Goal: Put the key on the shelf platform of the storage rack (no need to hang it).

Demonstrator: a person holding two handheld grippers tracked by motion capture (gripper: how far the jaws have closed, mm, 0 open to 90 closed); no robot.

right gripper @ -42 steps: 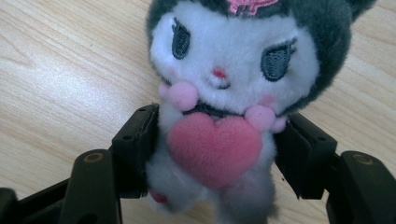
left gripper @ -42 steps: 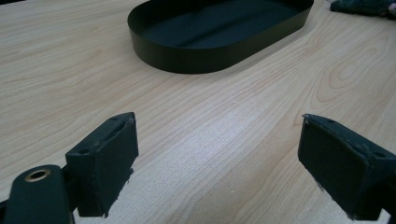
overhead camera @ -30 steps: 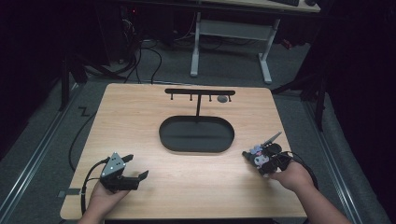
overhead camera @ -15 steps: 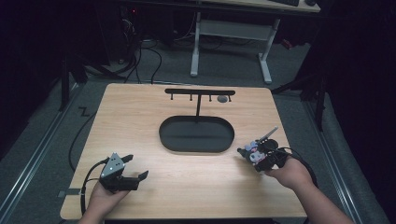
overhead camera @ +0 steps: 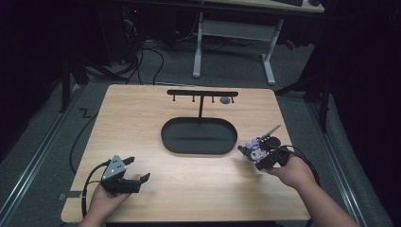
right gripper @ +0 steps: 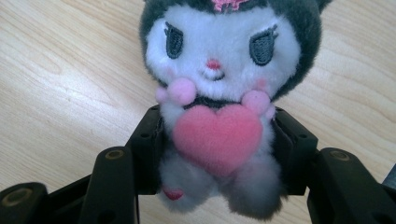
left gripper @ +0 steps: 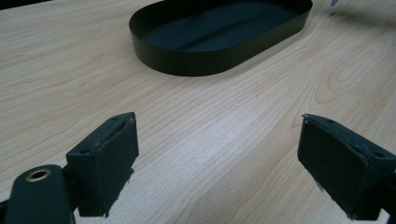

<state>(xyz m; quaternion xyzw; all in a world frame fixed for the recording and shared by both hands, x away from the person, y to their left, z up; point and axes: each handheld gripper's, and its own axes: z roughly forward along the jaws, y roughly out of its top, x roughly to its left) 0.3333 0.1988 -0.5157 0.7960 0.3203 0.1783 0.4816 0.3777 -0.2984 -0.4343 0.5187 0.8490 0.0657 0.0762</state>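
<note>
A small plush toy (right gripper: 219,93) with a white face, dark hood and a pink heart on its chest sits between the jaws of my right gripper (right gripper: 217,149), which is shut on its body. From above, the plush toy (overhead camera: 255,150) hangs just over the table, right of the black oval tray (overhead camera: 198,136). My right gripper (overhead camera: 261,155) is held by a hand at the right. My left gripper (overhead camera: 137,172) rests at the front left, jaws open, nothing between them. Its fingers (left gripper: 109,158) face the tray (left gripper: 187,65) across bare wood.
A black rack with small hooks (overhead camera: 202,93) stands on a post behind the tray, a grey round thing (overhead camera: 225,100) near its right end. The wooden table (overhead camera: 142,123) ends close to both hands. Desk legs and cables lie on the floor beyond.
My right gripper has lifted the plush toy off the table and carried it left toward the tray. The left gripper has stayed put.
</note>
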